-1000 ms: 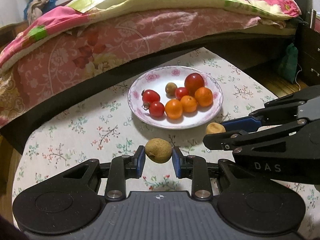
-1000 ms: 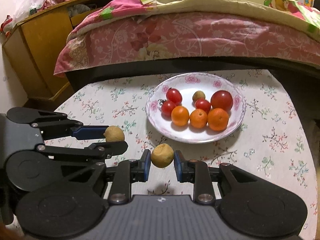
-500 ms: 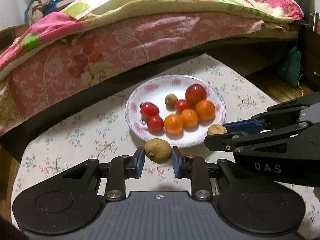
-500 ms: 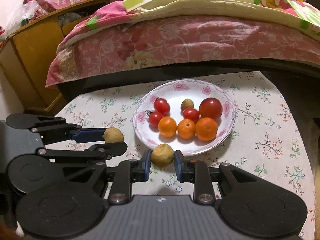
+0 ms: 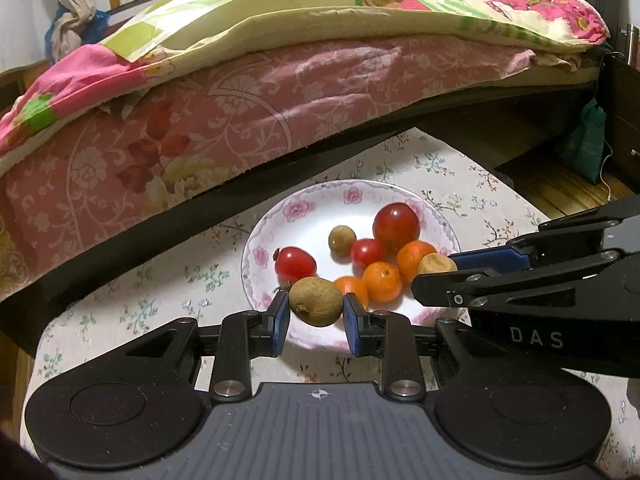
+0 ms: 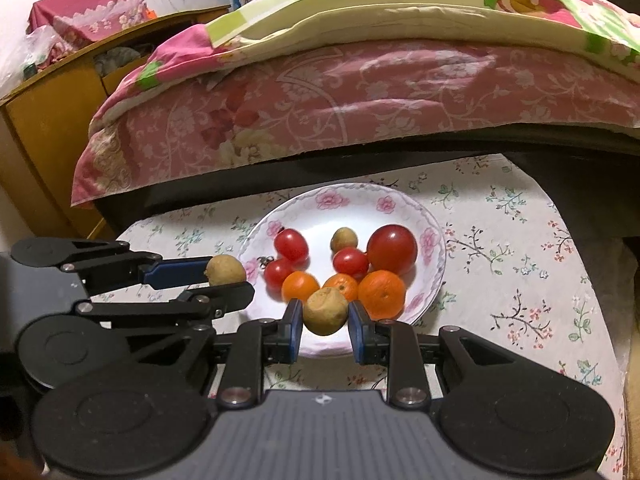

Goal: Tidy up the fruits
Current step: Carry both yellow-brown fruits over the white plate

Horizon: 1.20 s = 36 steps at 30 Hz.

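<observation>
The left gripper (image 5: 316, 314) fingers pinch a brown longan (image 5: 316, 301); the right gripper (image 6: 325, 322) fingers pinch a paler longan (image 6: 326, 311). Just beyond both sets of fingers sits the floral plate (image 6: 400, 204) of tomatoes and oranges on the tabletop (image 6: 520, 272), with the bed (image 5: 280, 92) behind.

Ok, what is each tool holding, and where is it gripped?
Left tool clamps a brown longan across its sides; right tool clamps a paler longan likewise.
</observation>
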Tool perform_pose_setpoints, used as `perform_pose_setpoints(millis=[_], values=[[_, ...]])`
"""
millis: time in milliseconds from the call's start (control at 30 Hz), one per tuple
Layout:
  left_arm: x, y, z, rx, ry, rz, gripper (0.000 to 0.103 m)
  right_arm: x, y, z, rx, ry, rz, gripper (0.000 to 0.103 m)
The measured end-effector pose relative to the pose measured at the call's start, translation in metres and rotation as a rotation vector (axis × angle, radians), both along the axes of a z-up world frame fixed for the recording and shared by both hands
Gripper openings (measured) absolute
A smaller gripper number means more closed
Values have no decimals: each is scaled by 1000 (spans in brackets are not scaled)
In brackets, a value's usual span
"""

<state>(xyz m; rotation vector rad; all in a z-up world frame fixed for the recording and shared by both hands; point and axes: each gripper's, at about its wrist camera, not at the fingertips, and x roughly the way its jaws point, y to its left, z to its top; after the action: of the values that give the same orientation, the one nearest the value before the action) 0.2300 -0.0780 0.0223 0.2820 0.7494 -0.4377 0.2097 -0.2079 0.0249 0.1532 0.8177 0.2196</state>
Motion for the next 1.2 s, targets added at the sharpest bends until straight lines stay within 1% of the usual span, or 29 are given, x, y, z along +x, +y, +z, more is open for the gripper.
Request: perform_pose_setpoints(millis=[267,367,733,1200], values=[[14,-9,-4,18,-3,-1,35,15,-11,-7,32,16,-30,21],[18,-11,-8,22,2,5,35,20,-12,-10,29,18,-35,21],[31,-13,-16,16,13,21,35,34,-14,-19,20,24,-41,21],[42,-13,-22,3,27,56,35,42,-13,-20,34,11,-37,21]])
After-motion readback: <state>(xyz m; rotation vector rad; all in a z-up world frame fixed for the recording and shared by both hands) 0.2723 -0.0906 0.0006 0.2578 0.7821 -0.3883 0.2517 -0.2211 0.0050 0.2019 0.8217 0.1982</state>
